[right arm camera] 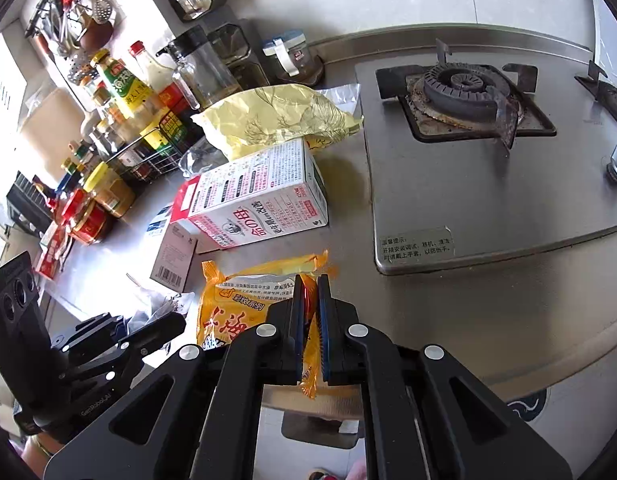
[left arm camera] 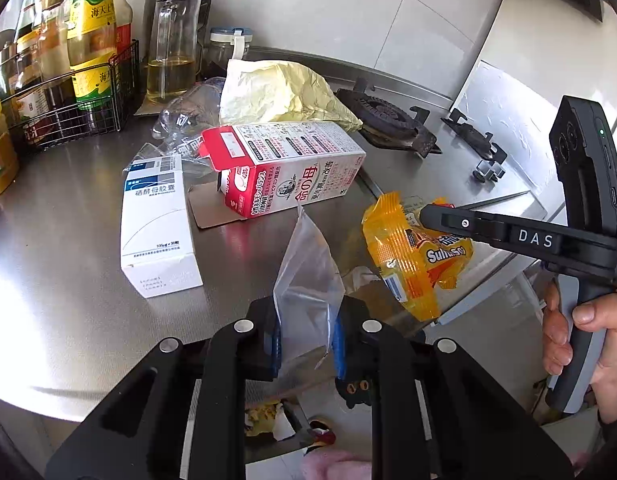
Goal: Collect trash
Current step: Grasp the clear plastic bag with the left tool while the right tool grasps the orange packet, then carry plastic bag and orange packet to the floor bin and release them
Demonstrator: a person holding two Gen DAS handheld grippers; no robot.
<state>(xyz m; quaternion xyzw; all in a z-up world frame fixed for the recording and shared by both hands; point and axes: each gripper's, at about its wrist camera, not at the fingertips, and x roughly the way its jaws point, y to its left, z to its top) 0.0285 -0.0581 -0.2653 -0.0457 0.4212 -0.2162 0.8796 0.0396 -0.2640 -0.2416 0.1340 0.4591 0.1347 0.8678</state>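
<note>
Your left gripper (left arm camera: 306, 336) has its jaws clamped on the clear plastic bag (left arm camera: 304, 280); your right gripper (right arm camera: 308, 332) pinches the orange wrapper (right arm camera: 244, 300) at the counter (right arm camera: 468, 312) edge.

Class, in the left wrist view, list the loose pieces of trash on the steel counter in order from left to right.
White medicine box → red and white carton → clear plastic bag pinched in the left gripper → orange snack wrapper held by the right gripper.
</note>
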